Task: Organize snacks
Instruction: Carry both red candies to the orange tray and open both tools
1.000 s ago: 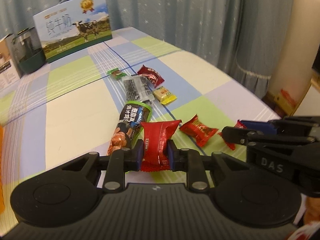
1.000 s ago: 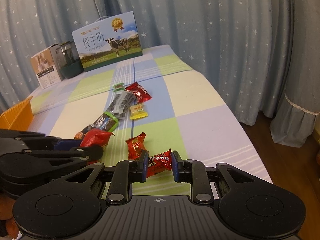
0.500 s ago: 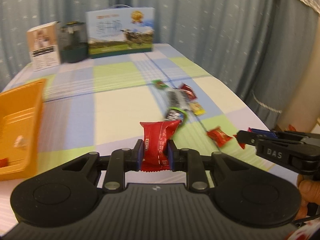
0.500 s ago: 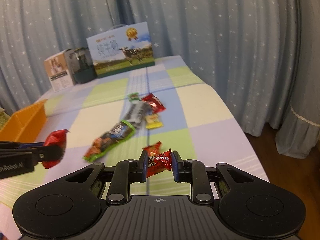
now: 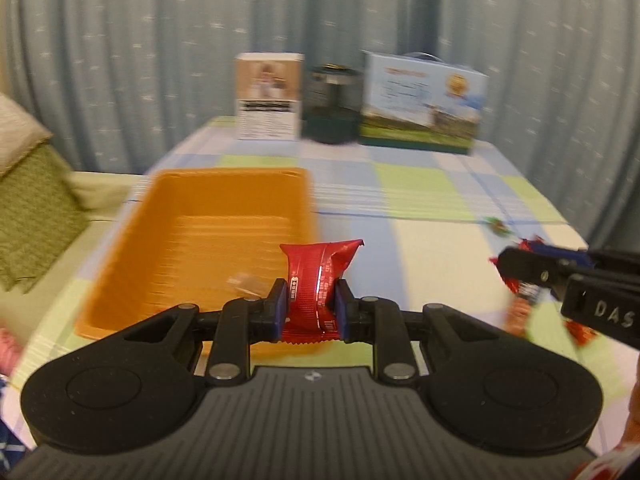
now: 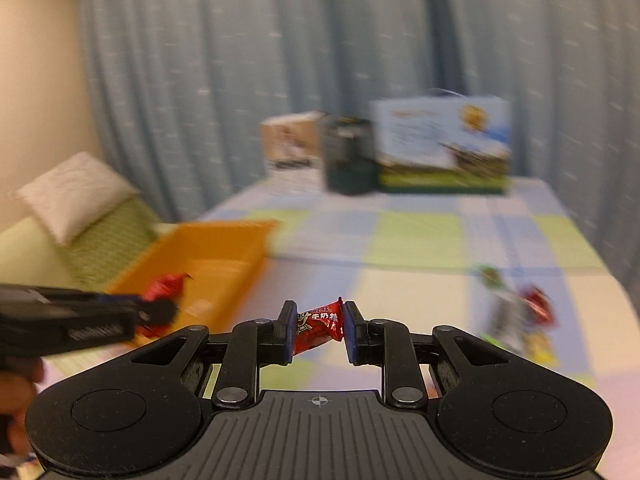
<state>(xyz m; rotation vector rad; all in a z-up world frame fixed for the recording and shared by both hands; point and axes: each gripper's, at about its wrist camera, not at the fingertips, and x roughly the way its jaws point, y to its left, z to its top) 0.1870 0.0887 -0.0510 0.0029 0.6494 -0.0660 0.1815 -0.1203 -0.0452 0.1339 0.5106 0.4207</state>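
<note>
My left gripper (image 5: 310, 304) is shut on a red snack packet (image 5: 316, 280), held above the near right part of an orange tray (image 5: 168, 224). A small pale item (image 5: 244, 282) lies in the tray. My right gripper (image 6: 318, 328) is shut on a small red candy (image 6: 318, 324) and hangs over the checked tablecloth (image 6: 420, 240), right of the tray (image 6: 216, 252). In the left wrist view the right gripper (image 5: 516, 268) shows at the right edge with its candy. In the right wrist view the left gripper (image 6: 156, 310) shows at the left with its red packet (image 6: 164, 286).
Several loose snacks (image 6: 516, 316) lie on the cloth at the right. A milk carton box (image 5: 420, 104), a dark green container (image 5: 330, 108) and a white box (image 5: 268, 96) stand at the table's far edge before a blue curtain. A green cushion (image 5: 36, 208) lies left of the table.
Both grippers swung left and rose, still gripping their snacks. The orange tray now fills the left wrist view's middle, and the loose snacks have slid to the right edge.
</note>
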